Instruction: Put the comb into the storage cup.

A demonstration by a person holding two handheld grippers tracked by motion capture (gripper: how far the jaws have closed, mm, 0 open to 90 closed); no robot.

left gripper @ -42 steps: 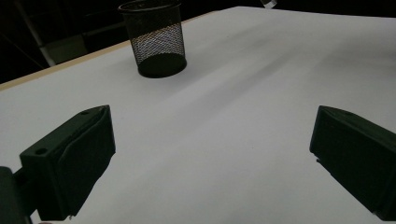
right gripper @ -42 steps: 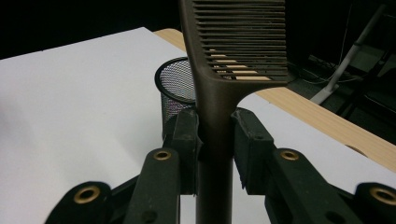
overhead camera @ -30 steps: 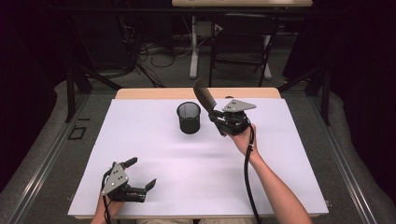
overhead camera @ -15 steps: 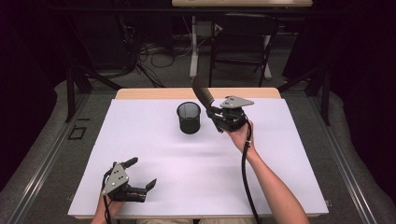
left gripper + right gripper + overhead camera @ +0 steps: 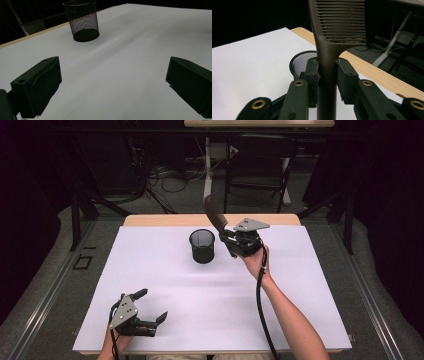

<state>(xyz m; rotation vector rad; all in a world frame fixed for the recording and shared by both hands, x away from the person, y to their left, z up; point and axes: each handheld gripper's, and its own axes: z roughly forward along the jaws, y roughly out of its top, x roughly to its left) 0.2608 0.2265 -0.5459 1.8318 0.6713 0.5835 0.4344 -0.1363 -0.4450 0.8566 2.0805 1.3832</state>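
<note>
Your right gripper [image 5: 226,236] pinches brown comb [image 5: 214,214] by handle, jaws pressed on either side; comb teeth end points up and far-left, raised above table. Comb sits just right of black mesh cup [image 5: 202,246], apart from it. Cup stands upright on white table cover [image 5: 280,310], far centre. Your left gripper [image 5: 150,309] rests near-left on cover, jaws spread wide, nothing between them, well apart from cup.

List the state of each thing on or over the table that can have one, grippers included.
Dark brown plastic comb: clamped by its handle, held up off the table.
Black wire mesh cup: upright, looks empty.
Right gripper: shut on the comb, beside the cup.
Left gripper: open, holding nothing, low at the near table edge.
</note>
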